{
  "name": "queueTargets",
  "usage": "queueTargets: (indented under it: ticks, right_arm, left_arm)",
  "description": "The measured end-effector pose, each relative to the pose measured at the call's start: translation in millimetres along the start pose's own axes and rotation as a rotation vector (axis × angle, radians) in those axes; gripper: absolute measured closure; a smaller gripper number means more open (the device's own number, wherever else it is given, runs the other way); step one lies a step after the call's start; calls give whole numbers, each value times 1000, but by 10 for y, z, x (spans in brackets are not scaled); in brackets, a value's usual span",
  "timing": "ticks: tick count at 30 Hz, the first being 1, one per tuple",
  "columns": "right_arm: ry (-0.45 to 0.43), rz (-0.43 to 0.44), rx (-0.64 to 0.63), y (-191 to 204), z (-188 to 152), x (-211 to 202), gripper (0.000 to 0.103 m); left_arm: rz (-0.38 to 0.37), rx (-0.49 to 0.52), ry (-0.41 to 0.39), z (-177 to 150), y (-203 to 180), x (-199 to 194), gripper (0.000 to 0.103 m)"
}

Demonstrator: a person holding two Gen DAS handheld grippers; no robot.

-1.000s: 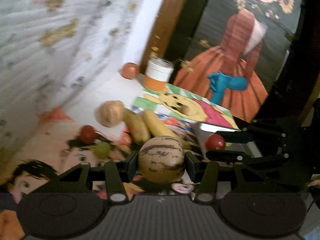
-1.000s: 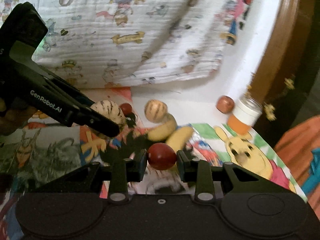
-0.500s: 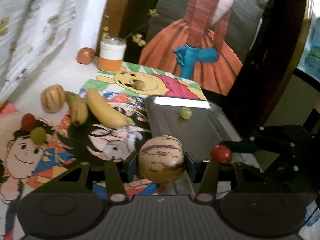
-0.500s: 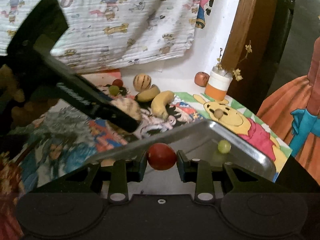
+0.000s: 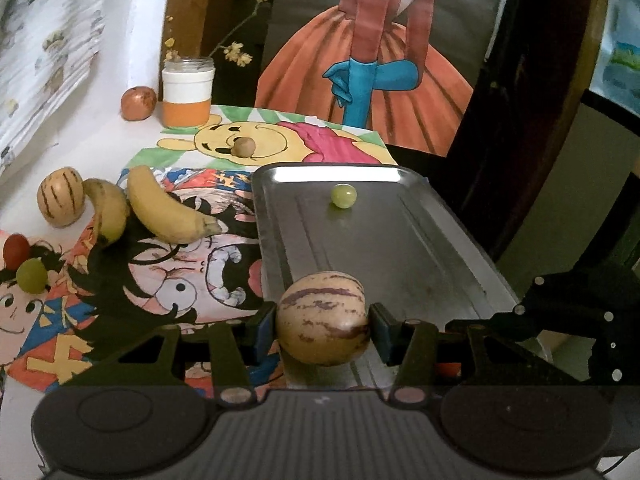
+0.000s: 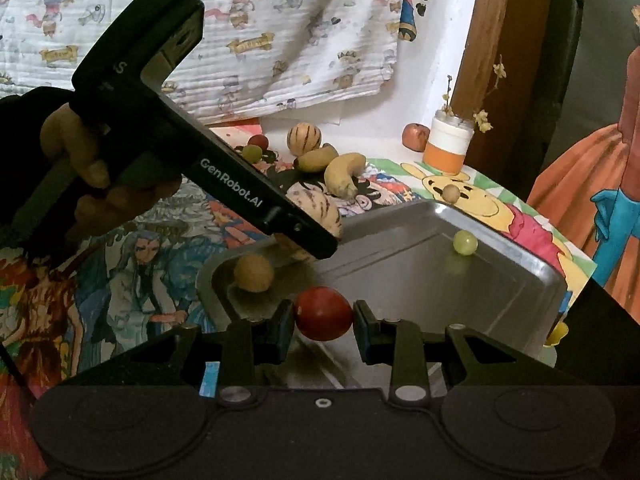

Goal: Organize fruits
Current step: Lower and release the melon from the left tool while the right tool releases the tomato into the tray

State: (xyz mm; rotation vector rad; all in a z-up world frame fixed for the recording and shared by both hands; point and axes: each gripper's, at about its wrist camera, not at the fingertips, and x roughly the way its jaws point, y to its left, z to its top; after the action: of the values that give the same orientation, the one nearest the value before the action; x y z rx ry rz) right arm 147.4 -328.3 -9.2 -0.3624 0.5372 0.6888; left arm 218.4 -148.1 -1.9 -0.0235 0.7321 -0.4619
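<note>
My left gripper [image 5: 323,326] is shut on a striped pepino melon [image 5: 322,318] and holds it over the near end of the metal tray [image 5: 400,240]. My right gripper [image 6: 323,320] is shut on a small red fruit [image 6: 323,313] above the tray [image 6: 520,276]. A green grape [image 5: 343,195] lies in the tray's far end. A tan round fruit [image 6: 253,273] lies in the tray's near left corner in the right wrist view. Two bananas [image 5: 168,210], a second striped melon [image 5: 61,202], a red fruit [image 5: 16,250] and a green grape [image 5: 31,275] lie on the table to the left.
An orange-and-white jar [image 5: 187,94] with twigs and a reddish fruit [image 5: 138,103] stand at the back. A small brown ball [image 5: 244,147] sits on the Pooh drawing. Cartoon papers [image 5: 160,280] cover the table. A patterned cloth [image 6: 240,32] hangs behind.
Both grippers have moved right over the tray with their fruits still held. The left gripper now holds the melon above the tray's near end.
</note>
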Motion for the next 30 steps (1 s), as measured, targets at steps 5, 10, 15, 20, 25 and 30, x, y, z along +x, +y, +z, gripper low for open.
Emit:
queueTargets:
  ticks: [5,10,15,20,25,30]
  right_arm:
    - [9,5,11,0,-41,5,69]
    - [15,5,18,4,-65,5,69]
    - [18,0,29,7,-67,6,69]
    - [25,-7,30,25,-64,6,68]
    - [32,-26,36,41,-81,-6,65]
    - [27,-60,57,71,-65,-82,57]
  left_arm:
    - [11,46,1,-16,-75,21,49]
    - [18,74,0,-30,-113,32,49]
    - [23,83,-5,-37,-124,38,49]
    - [24,91,-8,-34,-133,44,50]
    - [11,56,-17,-20,-74,30,51]
    - [0,30,-25,-21,-36,-48,49]
